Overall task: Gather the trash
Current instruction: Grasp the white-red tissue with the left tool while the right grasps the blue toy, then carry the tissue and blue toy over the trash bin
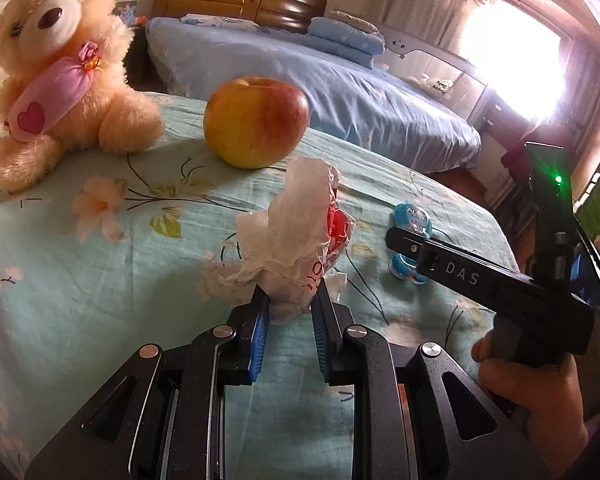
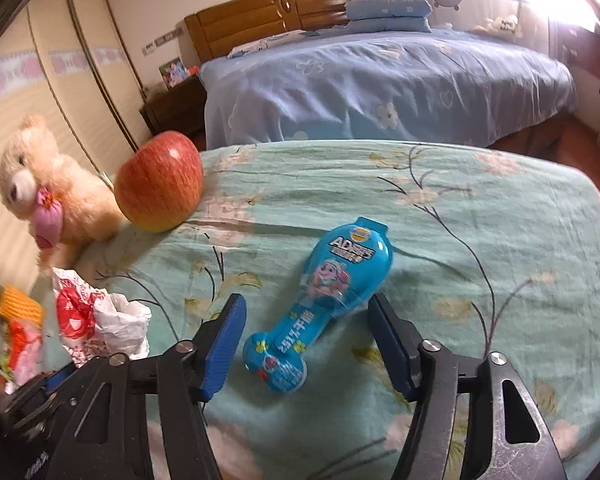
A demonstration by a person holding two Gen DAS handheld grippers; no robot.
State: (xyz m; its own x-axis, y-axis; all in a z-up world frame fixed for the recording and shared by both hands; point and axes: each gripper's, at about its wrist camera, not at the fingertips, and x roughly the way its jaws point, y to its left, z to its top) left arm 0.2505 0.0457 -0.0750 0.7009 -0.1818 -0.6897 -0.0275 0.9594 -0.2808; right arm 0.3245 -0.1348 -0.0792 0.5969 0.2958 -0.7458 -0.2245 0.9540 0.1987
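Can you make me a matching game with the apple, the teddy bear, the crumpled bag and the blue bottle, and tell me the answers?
Things:
1. apple
2. teddy bear
3. crumpled plastic bag
4. blue bottle

Clues:
A. lying flat between the open fingers of the right gripper
B. pinched in the left gripper
C. red and yellow, standing on the flowery sheet
D. fluffy, hugging a pink pouch with a heart

Answers: 1-C, 2-D, 3-B, 4-A
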